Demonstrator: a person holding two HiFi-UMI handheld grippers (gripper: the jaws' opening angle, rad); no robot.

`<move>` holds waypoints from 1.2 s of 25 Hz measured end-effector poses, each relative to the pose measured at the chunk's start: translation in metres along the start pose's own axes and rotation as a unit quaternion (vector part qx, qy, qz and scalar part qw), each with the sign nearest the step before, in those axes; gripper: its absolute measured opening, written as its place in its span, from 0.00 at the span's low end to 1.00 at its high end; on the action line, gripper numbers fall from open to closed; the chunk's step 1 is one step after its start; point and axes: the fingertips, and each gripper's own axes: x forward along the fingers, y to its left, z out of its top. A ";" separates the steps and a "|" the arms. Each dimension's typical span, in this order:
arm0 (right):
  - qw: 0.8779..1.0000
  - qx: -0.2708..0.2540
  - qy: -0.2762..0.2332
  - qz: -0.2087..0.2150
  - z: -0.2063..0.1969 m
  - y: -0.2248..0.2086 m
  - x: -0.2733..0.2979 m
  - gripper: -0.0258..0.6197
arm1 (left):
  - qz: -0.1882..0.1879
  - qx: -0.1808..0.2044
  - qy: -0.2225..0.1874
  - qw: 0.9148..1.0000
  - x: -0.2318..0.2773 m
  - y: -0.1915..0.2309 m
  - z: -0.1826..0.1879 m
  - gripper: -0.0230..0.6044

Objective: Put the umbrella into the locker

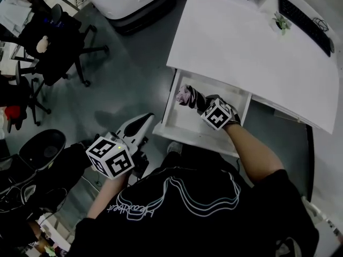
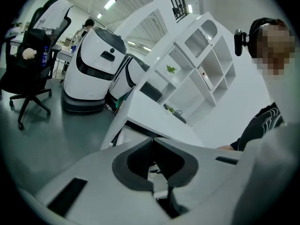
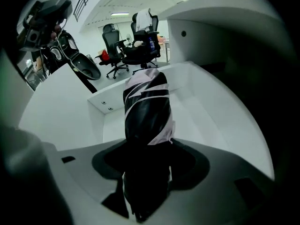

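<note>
Our black shirt (image 1: 182,208) is closest, at the near edge of the head view, and our two arms reach out from it. Our right gripper (image 1: 206,105) is over the open white locker (image 1: 185,123), which sticks out like a drawer from under the white desk (image 1: 241,42). Its fingers pinch the folded black umbrella (image 1: 188,96) near one end. It points straight out from the fingers, the same way the gripper points, so its long side runs to the left, toward the left wall of the locker. It looks low inside the locker walls, but we cannot tell if it touches the bottom yet. We think the next thing is to lay it down flat and let go, and the free end has to stay inside that left wall. Our left gripper (image 1: 144,121) is off to the left over the grey floor (image 1: 128,74), outside the locker. Its fingers are pressed together with nothing between them. So the right hand is the near one for this job.
</note>
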 end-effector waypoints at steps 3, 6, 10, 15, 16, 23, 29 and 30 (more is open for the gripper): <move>1.000 -0.013 0.012 -0.006 -0.003 -0.001 0.011 0.42 | 0.008 -0.008 0.001 1.000 -0.003 0.006 -0.005 0.05; 1.000 -0.012 0.025 -0.011 -0.010 0.000 0.020 0.42 | 0.015 -0.014 0.006 1.000 -0.006 0.011 -0.008 0.05; 0.999 -0.019 0.034 -0.024 -0.013 -0.006 0.025 0.42 | 0.015 -0.017 0.009 1.000 -0.006 0.016 -0.005 0.05; 0.999 -0.033 0.034 -0.026 -0.015 -0.003 0.030 0.43 | 0.011 -0.015 0.013 1.000 -0.004 0.019 -0.007 0.05; 0.998 -0.036 0.034 -0.027 -0.016 -0.003 0.031 0.44 | 0.011 -0.015 0.013 1.000 -0.003 0.019 -0.008 0.05; 0.999 -0.021 0.023 -0.006 -0.016 0.003 0.031 0.65 | 0.001 -0.011 0.018 1.000 0.005 0.014 -0.009 0.05; 1.000 0.024 -0.009 -0.007 -0.010 0.000 0.011 0.75 | -0.010 0.000 0.015 1.000 0.010 0.003 -0.003 0.05; 0.999 0.032 -0.017 -0.008 -0.008 -0.001 0.004 0.75 | -0.012 0.002 0.014 1.000 0.011 0.000 -0.002 0.05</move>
